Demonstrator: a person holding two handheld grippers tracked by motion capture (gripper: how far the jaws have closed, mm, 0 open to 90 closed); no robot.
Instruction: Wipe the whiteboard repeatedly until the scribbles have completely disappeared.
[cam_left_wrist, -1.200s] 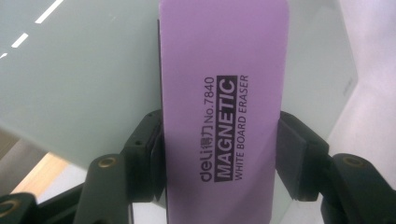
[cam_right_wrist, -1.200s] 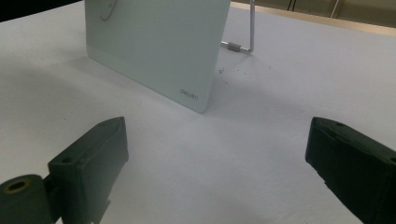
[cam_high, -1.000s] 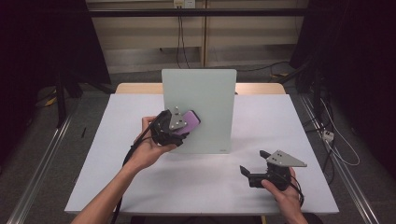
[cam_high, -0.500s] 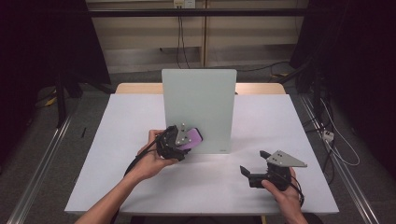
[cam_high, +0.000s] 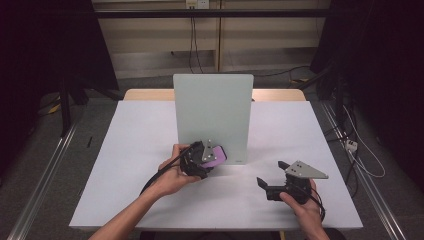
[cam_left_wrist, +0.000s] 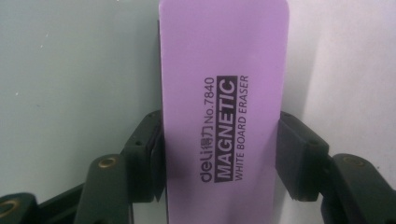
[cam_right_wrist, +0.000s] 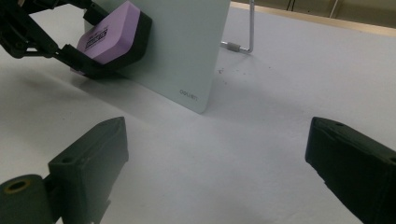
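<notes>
My left gripper (cam_high: 212, 156) is clamped on the eraser (cam_left_wrist: 223, 107), pressed low on the board (cam_high: 212, 107) at twelve o'clock, mid-wipe I judge; next comes a firm stroke, while my right gripper (cam_high: 272, 179) idles open.

1. The left forearm comes in from the lower edge of the high view and angles up and to the right, the hand wrapped round the body of the left gripper (cam_high: 209, 159).
2. Its two black jaws are clamped on the long sides of a purple eraser (cam_left_wrist: 223, 107), which sticks out ahead of the fingertips.
3. The right hand (cam_high: 300, 202) holds the right gripper (cam_high: 272, 177) low, pointing left.
4. That gripper's jaws stand wide apart with nothing between them.
</notes>
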